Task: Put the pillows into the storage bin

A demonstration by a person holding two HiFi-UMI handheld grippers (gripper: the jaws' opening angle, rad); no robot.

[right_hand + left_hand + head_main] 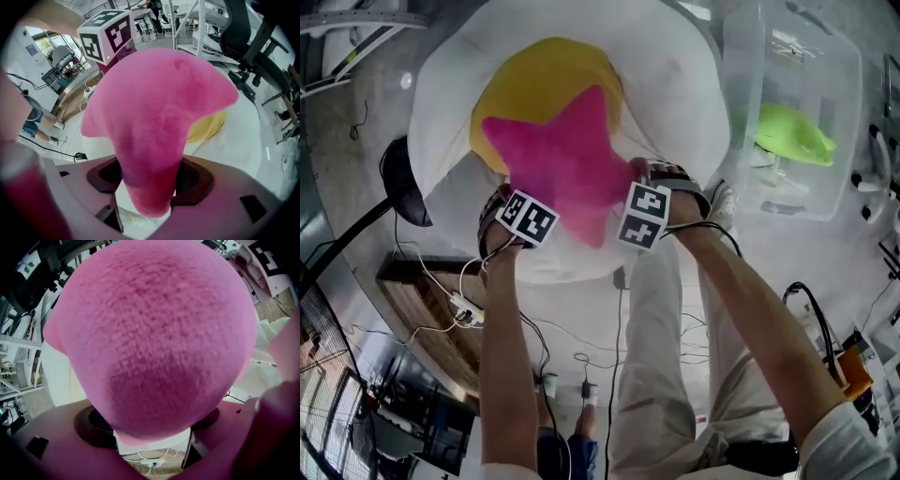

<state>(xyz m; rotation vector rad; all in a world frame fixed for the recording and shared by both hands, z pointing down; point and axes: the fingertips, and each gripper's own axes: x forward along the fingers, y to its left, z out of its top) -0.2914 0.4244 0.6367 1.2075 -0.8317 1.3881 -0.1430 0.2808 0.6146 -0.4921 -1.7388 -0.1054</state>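
A pink star-shaped pillow [562, 164] hangs between my two grippers, above a round yellow pillow [534, 75] that lies on a big white cushion [675, 84]. My left gripper [534, 204] is shut on the star's lower left arm, which fills the left gripper view [154, 333]. My right gripper [637, 199] is shut on the lower right arm [159, 122], and the yellow pillow [208, 124] shows behind it. A clear storage bin [834, 122] stands to the right with a green pillow [792, 136] inside. The star hides the fingertips in the head view.
A black round object [403, 183] sits at the cushion's left edge. Cables and a power strip [464, 305] lie on the floor beside a wooden board [422, 309]. Office chairs and metal frames stand further off [243, 37].
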